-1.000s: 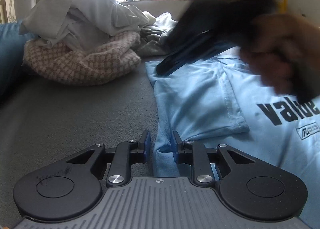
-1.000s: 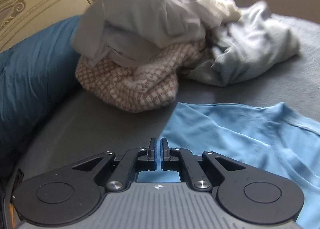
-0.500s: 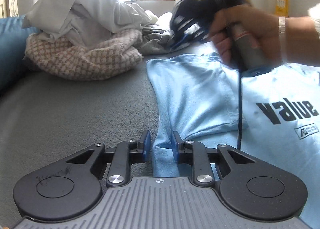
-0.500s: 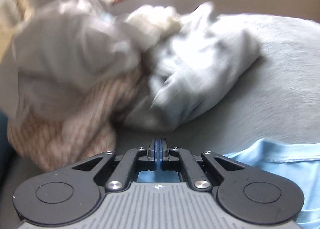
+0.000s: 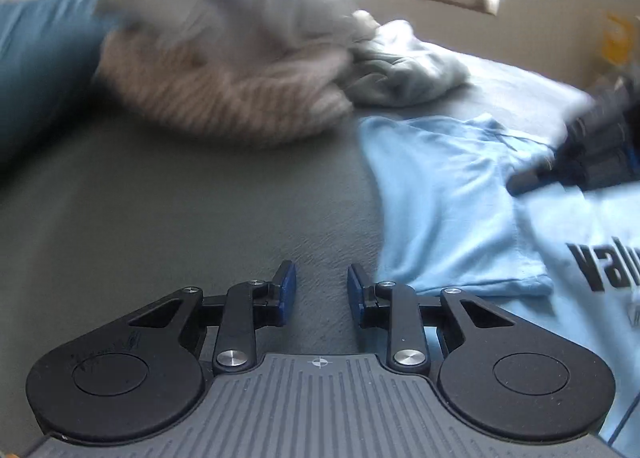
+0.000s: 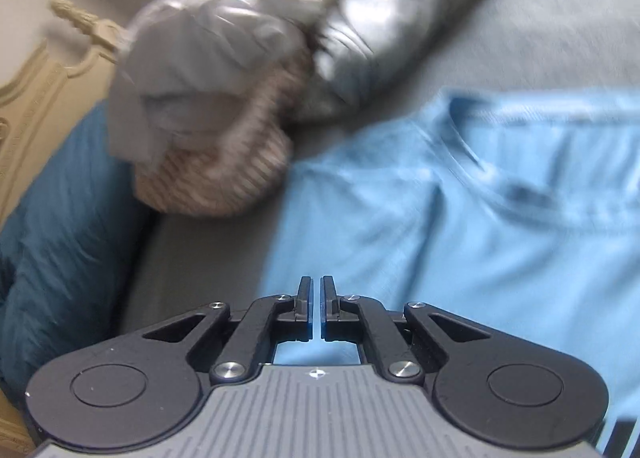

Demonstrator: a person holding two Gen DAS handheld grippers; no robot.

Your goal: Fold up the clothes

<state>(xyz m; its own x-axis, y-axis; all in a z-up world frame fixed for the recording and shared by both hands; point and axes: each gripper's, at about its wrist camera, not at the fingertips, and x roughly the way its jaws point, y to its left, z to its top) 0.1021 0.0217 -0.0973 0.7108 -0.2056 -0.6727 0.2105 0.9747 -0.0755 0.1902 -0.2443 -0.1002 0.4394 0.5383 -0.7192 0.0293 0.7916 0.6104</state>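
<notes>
While the light blue T-shirt (image 5: 444,194) lay spread on the grey bed cover (image 5: 180,218), the left gripper (image 5: 318,292) hovered low over the cover with its jaws apart and nothing between them; the shirt's sleeve hem was just to its right. The right gripper (image 6: 316,298) was above the shirt near the collar (image 6: 472,154), its jaws almost together with only a thin slit, and no cloth seemed to be between them (the view was blurred, so this is not certain). Ahead of both grippers, a pile of other clothes (image 5: 224,70) sat apart from the shirt. The shirt looked thin, light and limp, so I judge it would sag and wrinkle easily. A seam, the sleeve hem or a shoulder edge would be the better place to pinch it.
</notes>
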